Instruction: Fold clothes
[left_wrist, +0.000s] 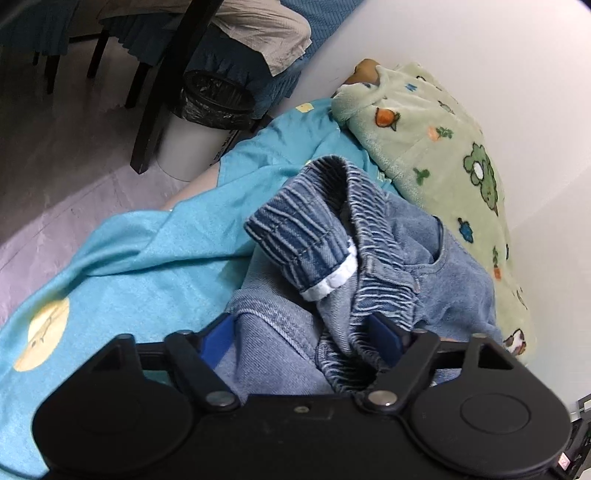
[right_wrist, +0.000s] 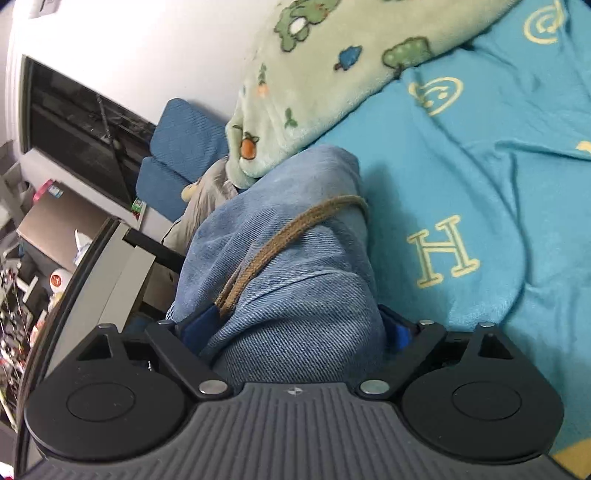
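Note:
A bundle of blue jeans (left_wrist: 424, 258) lies bunched on a turquoise printed cloth (left_wrist: 155, 251). Its ribbed elastic waistband (left_wrist: 306, 221) stands up in a loop, with a white label at the hem. My left gripper (left_wrist: 301, 328) has thick denim filling the gap between its blue pads (left_wrist: 218, 334), which press on it. In the right wrist view the jeans (right_wrist: 280, 221) bulge between my right gripper's (right_wrist: 295, 325) pads (right_wrist: 195, 328), held as a thick wad. A brown drawstring (right_wrist: 295, 229) runs across the denim.
A pale green fleece garment with cartoon prints (left_wrist: 436, 147) (right_wrist: 314, 74) lies beyond the jeans against a white wall. A bin with a black liner (left_wrist: 199, 122) and dark chair legs (left_wrist: 155, 110) stand on the floor at left. Cluttered shelves (right_wrist: 55, 240) are at far left.

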